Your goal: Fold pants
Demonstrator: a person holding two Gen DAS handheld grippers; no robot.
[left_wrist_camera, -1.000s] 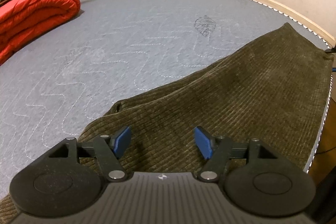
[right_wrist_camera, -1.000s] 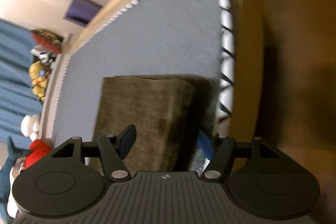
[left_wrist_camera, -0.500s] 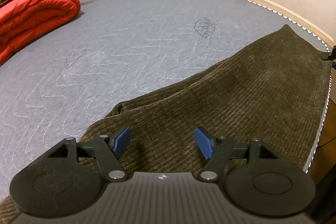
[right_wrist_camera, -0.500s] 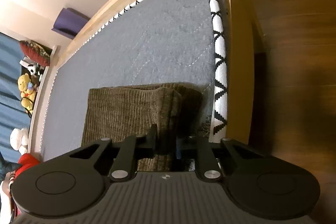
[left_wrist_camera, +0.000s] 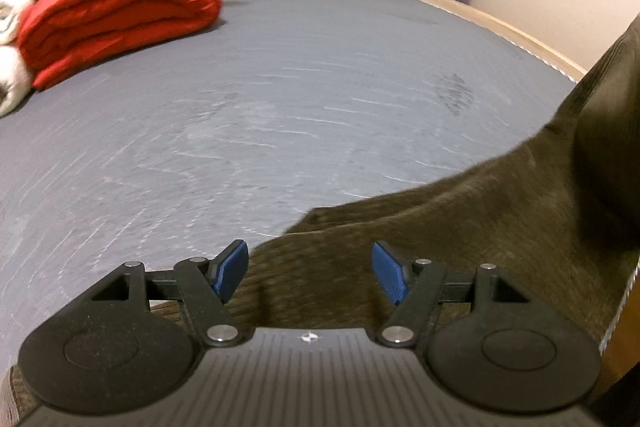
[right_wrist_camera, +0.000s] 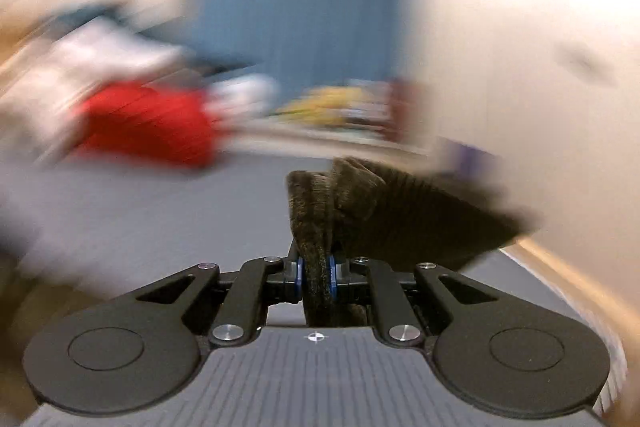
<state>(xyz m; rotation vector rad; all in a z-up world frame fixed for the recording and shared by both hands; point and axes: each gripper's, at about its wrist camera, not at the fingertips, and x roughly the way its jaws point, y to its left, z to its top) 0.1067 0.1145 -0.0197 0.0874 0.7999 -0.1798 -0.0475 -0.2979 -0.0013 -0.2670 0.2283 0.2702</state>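
R gripper (right_wrist_camera: 316, 277) pinching pants (right_wrist_camera: 384, 211) end, lifted off mattress (left_wrist_camera: 280, 107), mid fold-over. L gripper (left_wrist_camera: 310, 277) fingers spread, hovering over waist end, nothing held. Next, prob: carry end across, align edges, release.

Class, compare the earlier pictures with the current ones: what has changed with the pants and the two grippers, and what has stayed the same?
The right gripper closed on one end of the olive pants and lifted it off the grey bed, swinging toward the red blanket. The left gripper stays open above the cloth; the blanket is unmoved.
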